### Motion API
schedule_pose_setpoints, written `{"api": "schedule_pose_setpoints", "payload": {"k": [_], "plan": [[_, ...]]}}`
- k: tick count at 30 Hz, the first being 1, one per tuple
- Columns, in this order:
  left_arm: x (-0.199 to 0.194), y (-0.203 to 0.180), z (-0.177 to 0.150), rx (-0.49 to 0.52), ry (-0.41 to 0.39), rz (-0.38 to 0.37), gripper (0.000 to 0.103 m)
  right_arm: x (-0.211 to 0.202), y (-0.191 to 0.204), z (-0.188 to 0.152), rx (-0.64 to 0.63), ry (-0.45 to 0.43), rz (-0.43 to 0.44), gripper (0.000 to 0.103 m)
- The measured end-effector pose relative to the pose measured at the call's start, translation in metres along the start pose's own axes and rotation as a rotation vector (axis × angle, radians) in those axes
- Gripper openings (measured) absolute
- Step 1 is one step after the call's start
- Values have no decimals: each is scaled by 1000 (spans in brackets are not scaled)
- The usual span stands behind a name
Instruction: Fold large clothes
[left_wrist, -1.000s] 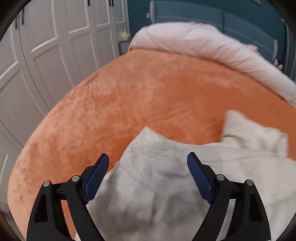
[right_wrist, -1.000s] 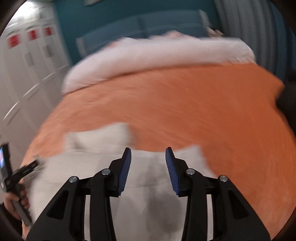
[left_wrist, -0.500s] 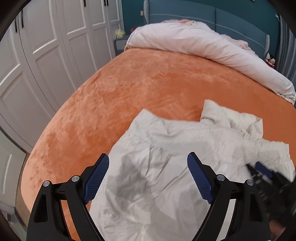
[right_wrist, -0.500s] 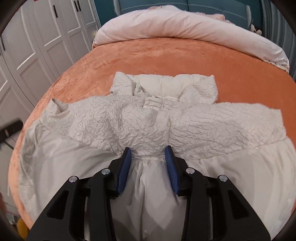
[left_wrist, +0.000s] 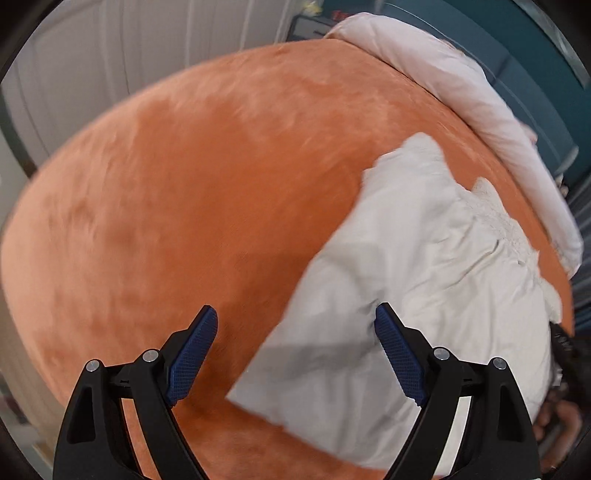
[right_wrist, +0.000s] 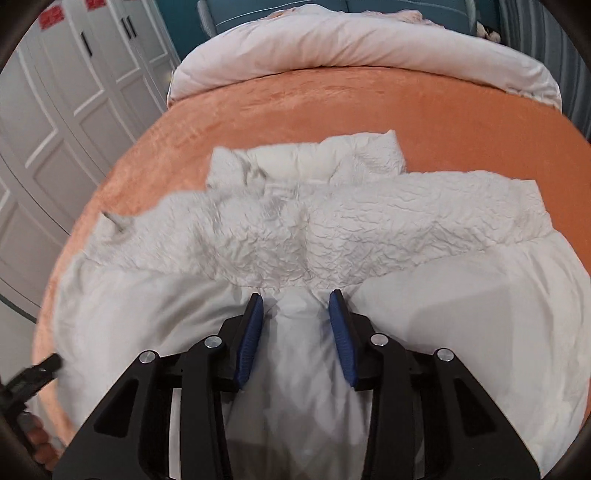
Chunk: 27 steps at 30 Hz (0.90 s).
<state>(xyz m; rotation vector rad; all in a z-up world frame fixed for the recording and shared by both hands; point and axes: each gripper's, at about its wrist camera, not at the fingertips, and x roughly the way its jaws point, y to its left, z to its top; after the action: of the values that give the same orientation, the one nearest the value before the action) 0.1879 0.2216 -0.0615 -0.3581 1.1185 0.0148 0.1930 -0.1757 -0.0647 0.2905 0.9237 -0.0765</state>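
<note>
A large white garment (right_wrist: 332, 236) with a crinkled upper part and smooth skirt lies spread on the orange bed cover (right_wrist: 332, 110). My right gripper (right_wrist: 295, 306) hovers over its middle, jaws part open, nothing between them. In the left wrist view the garment (left_wrist: 424, 266) lies to the right. My left gripper (left_wrist: 295, 325) is wide open and empty above the garment's left lower edge and the orange cover (left_wrist: 184, 184). The left gripper's tip also shows at the lower left of the right wrist view (right_wrist: 40, 369).
A pale rolled duvet (right_wrist: 351, 48) lies across the head of the bed, before a teal headboard (right_wrist: 369, 7). White wardrobe doors (right_wrist: 55, 110) stand close along the bed's left side. The bed's left edge curves near my left gripper.
The left gripper has swung left, so the garment now sits to its right. The right gripper stays over the garment's middle; the garment's left part looks blurred from motion.
</note>
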Motion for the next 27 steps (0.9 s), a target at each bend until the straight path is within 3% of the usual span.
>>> {"api": "schedule_pose_setpoints", "payload": {"k": [4, 8, 11, 13, 21, 24, 27], "plan": [[10, 16, -9, -71, 17, -65, 87, -1, 9, 8, -42, 17, -39, 35], [9, 7, -11, -46, -10, -62, 87, -24, 22, 28, -35, -54, 28, 34], [7, 3, -14, -37, -18, -66, 87, 1, 36, 35, -61, 5, 27, 34], [8, 1, -13, -35, -18, -64, 87, 39, 37, 32, -46, 66, 10, 34], [16, -6, -2, -42, -6, -84, 87, 73, 44, 42, -101, 63, -61, 34], [4, -15, 1, -42, -14, -81, 87, 58, 39, 46, -76, 46, -20, 34], [-32, -37, 10, 36, -122, -78, 87, 0, 22, 39, -6, -64, 72, 34]]}}
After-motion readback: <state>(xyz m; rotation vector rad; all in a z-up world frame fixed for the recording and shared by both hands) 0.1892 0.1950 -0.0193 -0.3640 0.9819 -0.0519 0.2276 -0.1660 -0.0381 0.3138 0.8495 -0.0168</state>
